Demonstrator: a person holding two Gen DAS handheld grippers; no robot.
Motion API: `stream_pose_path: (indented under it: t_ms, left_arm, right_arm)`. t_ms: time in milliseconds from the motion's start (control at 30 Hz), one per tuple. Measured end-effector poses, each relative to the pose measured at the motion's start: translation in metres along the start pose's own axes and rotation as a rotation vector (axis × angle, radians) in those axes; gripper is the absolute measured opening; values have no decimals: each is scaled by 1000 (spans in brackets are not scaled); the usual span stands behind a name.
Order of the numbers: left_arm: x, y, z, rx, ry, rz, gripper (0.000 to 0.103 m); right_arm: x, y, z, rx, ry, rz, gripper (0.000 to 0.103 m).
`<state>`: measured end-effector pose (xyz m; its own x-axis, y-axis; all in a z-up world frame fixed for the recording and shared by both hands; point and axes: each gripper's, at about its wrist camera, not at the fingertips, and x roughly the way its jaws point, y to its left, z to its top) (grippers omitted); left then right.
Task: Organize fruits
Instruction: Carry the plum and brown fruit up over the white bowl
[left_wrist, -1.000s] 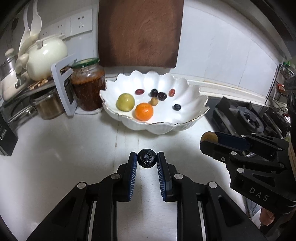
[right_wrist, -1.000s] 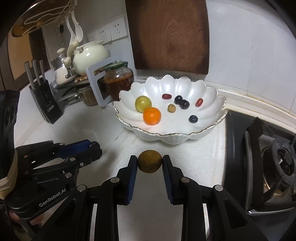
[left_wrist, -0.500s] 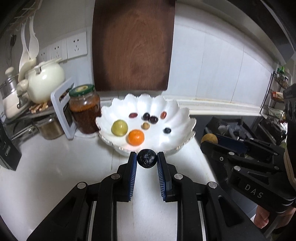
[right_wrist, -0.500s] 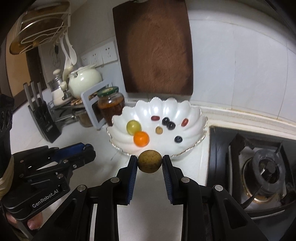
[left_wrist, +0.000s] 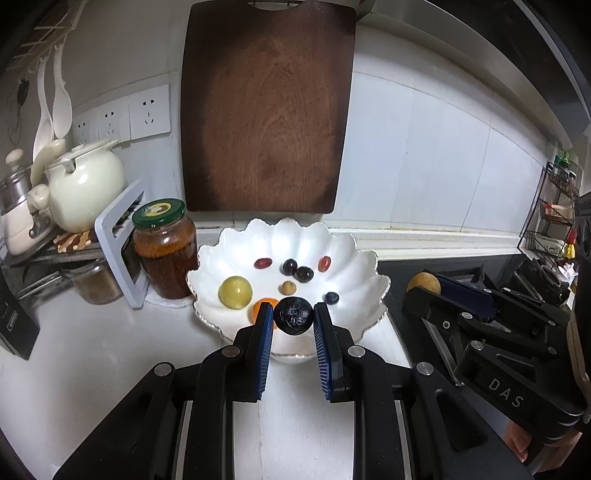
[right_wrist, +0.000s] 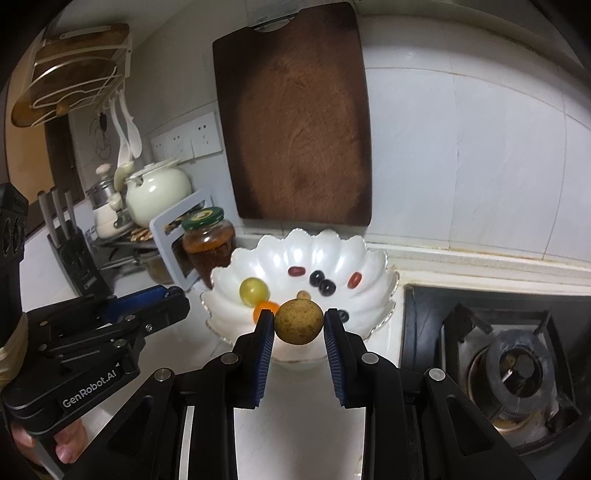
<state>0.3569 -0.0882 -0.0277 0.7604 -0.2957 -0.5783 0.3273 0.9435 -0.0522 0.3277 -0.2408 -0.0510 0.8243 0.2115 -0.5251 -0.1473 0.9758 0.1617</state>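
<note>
My left gripper (left_wrist: 293, 316) is shut on a wrinkled black fruit (left_wrist: 293, 316), held in the air in front of the near rim of the white scalloped bowl (left_wrist: 354, 254). My right gripper (right_wrist: 299, 322) is shut on a brown speckled round fruit (right_wrist: 299, 321), also raised before the bowl (right_wrist: 376, 258). Inside the bowl lie a yellow-green fruit (left_wrist: 235, 292), an orange (left_wrist: 255, 310) partly hidden by a finger, two dark grapes, two red ones, a small tan fruit and a blueberry (left_wrist: 331, 297). The right gripper (left_wrist: 424, 286) shows at the right of the left wrist view.
A jar with a green lid (left_wrist: 164, 247) and a grey frame (left_wrist: 118, 240) stand left of the bowl, with a cream teapot (left_wrist: 83, 184) behind. A brown cutting board (left_wrist: 266, 110) leans on the wall. A gas stove (right_wrist: 517, 362) lies right; a knife block (right_wrist: 74, 254) far left.
Both grippers have risen with their fruits and tilted up, so the bowl now sits lower in each view, right behind the held fruits. More of the wall and board shows.
</note>
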Motion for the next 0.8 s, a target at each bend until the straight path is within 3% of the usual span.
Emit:
stream_pose_path:
  t_ms: [400, 800]
  left_arm:
    - [25, 6, 28, 9, -2, 6, 23]
    - [68, 19, 49, -4, 50, 17, 23]
  right_arm:
    - [23, -8, 23, 5, -13, -40, 29]
    - [61, -16, 44, -1, 19, -67, 29]
